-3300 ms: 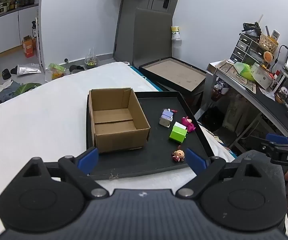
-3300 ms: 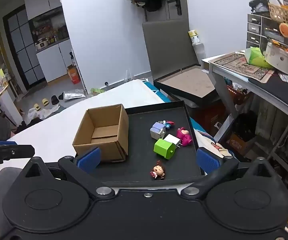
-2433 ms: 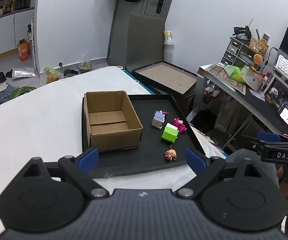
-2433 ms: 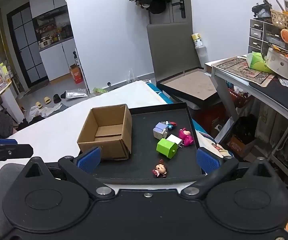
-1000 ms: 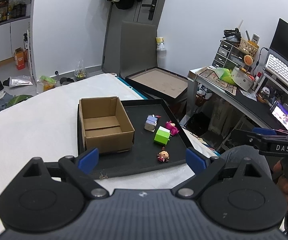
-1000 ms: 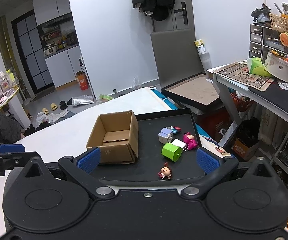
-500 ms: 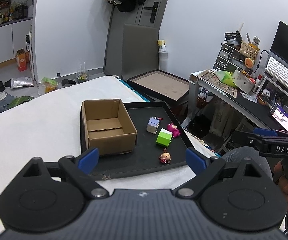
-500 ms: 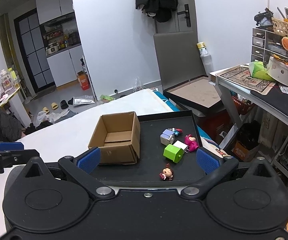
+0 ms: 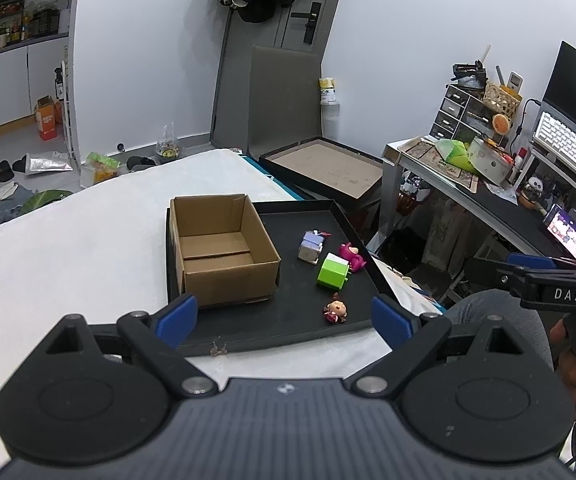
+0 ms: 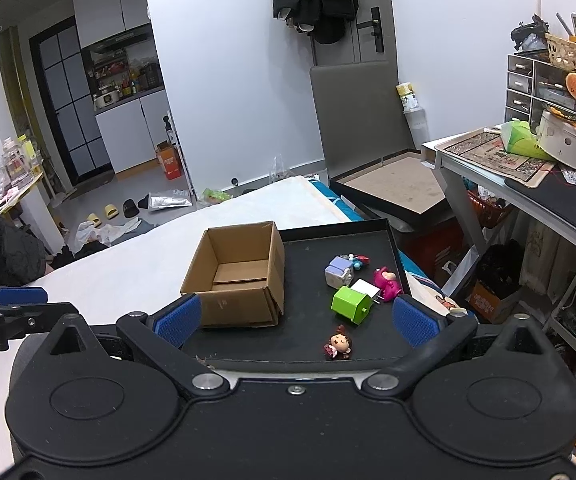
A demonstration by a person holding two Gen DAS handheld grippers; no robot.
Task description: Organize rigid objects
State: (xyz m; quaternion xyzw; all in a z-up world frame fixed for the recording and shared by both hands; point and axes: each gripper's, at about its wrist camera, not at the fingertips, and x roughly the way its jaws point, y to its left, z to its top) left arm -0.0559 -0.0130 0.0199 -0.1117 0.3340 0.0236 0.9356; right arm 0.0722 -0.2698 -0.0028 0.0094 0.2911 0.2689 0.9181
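An open, empty cardboard box [image 9: 222, 248] [image 10: 240, 272] stands on the left part of a black tray [image 9: 288, 328] [image 10: 288, 340]. To its right lie a lilac-white cube toy [image 9: 311, 246] [image 10: 339, 271], a green cube [image 9: 332, 272] [image 10: 351, 304], a pink figure [image 9: 352, 256] [image 10: 387, 283] and a small doll [image 9: 335, 312] [image 10: 339, 347]. My left gripper [image 9: 284, 320] is open and empty, held back from the tray's near edge. My right gripper [image 10: 295, 320] is open and empty too, at about the same distance.
The tray rests on a white-covered surface [image 9: 68, 264]. A cluttered desk [image 10: 527, 176] stands at the right. Beyond the tray, a second black tray [image 9: 323, 168] leans low. A grey-clad knee [image 9: 487, 312] is at the near right.
Both grippers have drawn back and upward from the tray, so the box and toys look smaller. The toys and box have not moved. Both stay open.
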